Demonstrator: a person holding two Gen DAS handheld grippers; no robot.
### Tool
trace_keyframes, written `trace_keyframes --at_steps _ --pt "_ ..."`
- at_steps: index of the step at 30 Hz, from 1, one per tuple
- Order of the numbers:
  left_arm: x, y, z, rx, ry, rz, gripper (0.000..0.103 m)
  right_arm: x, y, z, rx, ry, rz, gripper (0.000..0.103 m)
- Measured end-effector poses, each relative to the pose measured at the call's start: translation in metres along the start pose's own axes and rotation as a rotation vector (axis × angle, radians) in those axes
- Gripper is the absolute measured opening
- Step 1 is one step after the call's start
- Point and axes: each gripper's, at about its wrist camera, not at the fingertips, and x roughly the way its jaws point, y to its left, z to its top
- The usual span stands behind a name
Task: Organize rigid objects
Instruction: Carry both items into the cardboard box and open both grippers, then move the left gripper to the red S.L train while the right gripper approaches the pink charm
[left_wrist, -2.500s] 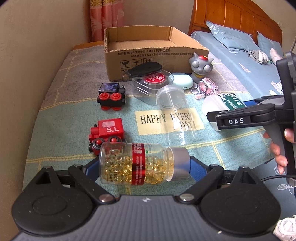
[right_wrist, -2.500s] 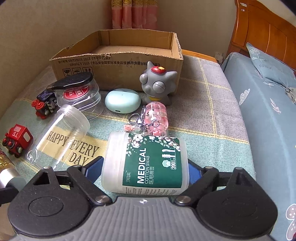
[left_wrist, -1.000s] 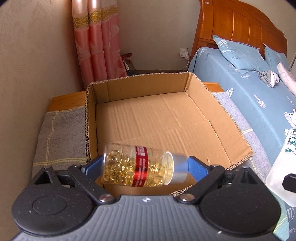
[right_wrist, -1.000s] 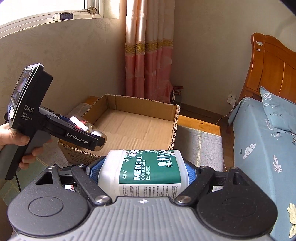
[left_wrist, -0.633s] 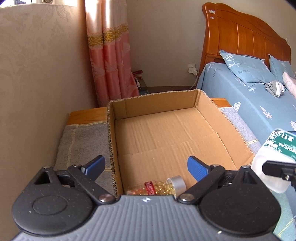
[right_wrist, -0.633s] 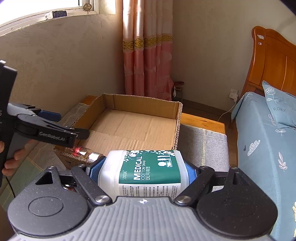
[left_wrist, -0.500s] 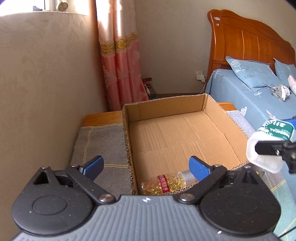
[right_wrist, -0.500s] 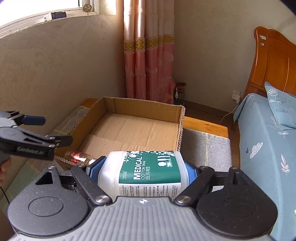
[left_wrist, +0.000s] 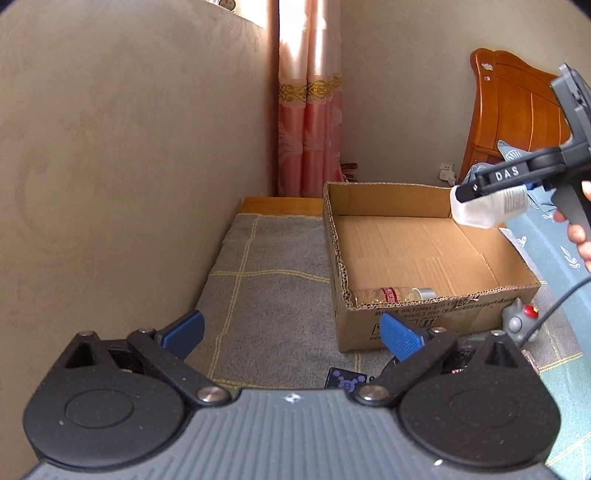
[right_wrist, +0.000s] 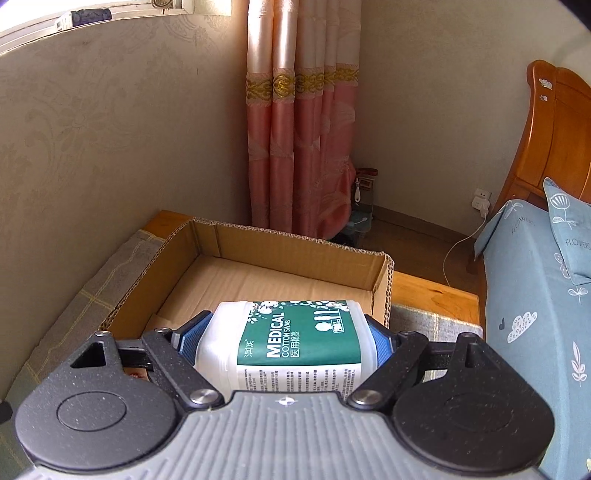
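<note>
An open cardboard box (left_wrist: 436, 310) stands on the cloth-covered table. A clear bottle of yellow capsules (left_wrist: 393, 294) with a red label lies inside at its near wall. My left gripper (left_wrist: 291, 332) is open and empty, left of and nearer than the box. My right gripper (right_wrist: 284, 338) is shut on a white cotton swab container (right_wrist: 291, 341) with a green label, held above the box (right_wrist: 258, 284). In the left wrist view the right gripper (left_wrist: 480, 201) hangs over the box's far right corner with the container (left_wrist: 487, 208).
A grey toy figure (left_wrist: 519, 321) stands beside the box's near right corner. A dark toy (left_wrist: 345, 378) peeks out just ahead of my left gripper. The wall (left_wrist: 129, 184) runs close on the left. A bed (right_wrist: 535, 295) lies on the right.
The left gripper let the capsule bottle go into the box, then pulled back and left. The right gripper has carried the cotton swab container forward over the box.
</note>
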Motion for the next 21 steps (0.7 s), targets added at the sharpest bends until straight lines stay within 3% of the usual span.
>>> trace_keyframes --at_steps 3,12,21 --pt "0.003 0.0 -0.007 0.016 0.02 0.0 0.101 0.008 -0.003 0.006 0.014 -0.025 -0.019 0.103" --pt "0.003 0.001 -0.027 0.015 0.053 -0.068 0.101 -0.018 0.003 -0.011 -0.021 -0.032 -0.005 0.103" --pt "-0.008 -0.005 -0.035 0.039 0.043 -0.064 0.101 -0.051 0.01 -0.041 -0.03 -0.048 0.008 0.103"
